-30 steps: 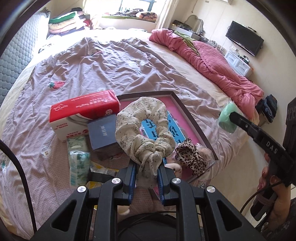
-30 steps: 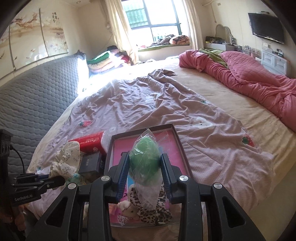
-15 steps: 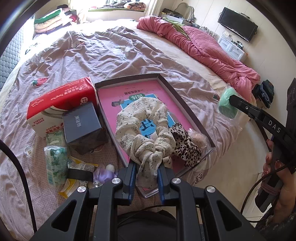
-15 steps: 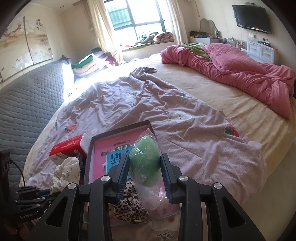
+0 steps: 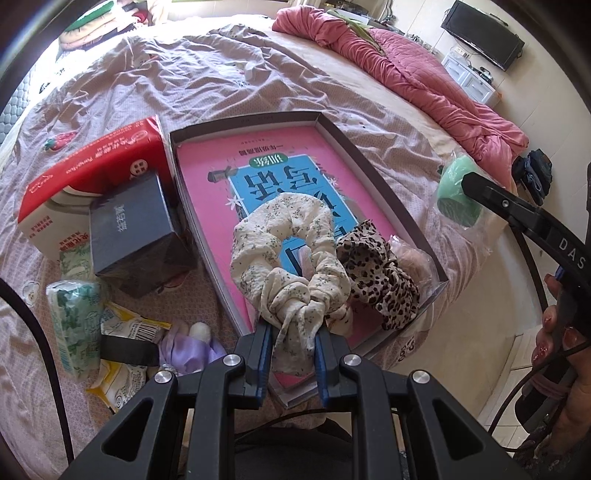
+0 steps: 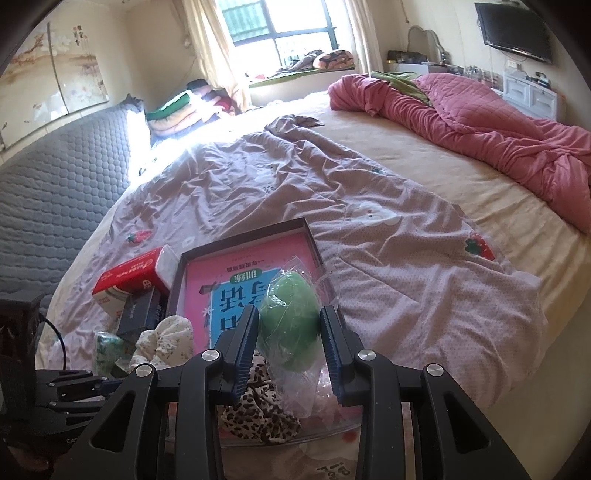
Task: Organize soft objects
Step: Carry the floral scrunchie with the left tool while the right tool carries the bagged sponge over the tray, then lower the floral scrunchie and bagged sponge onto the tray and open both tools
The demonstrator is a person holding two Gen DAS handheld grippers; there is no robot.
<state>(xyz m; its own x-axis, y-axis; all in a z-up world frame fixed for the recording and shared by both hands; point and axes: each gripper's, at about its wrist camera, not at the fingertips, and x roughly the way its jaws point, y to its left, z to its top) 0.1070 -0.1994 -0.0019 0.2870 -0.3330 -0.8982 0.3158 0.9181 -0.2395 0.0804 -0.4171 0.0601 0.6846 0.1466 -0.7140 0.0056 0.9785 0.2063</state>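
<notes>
Scrunchie [image 5: 291,258] pinched btwn left tool [image 5: 291,354] pads, over box [image 5: 384,177].

Bedroom clutter lying around the fingers

Left of the fingers, a red tissue box [image 5: 92,177] is lying on the lilac sheet [image 5: 155,81], with a dark box [image 5: 129,229] leaning against it; nearer in, a green tissue pack [image 5: 74,321], a yellow packet [image 5: 125,332] and a purple wrapper [image 5: 188,349] are sitting just beside one another. Far ahead and to the right, a pink quilt [image 5: 424,81] is lying bunched along the bed's edge, a TV [image 6: 517,33] is hanging on the wall, and folded blankets [image 6: 177,110] are sitting stacked below the window [image 6: 277,26]. A grey headboard [image 6: 55,177] is running along the left.
</notes>
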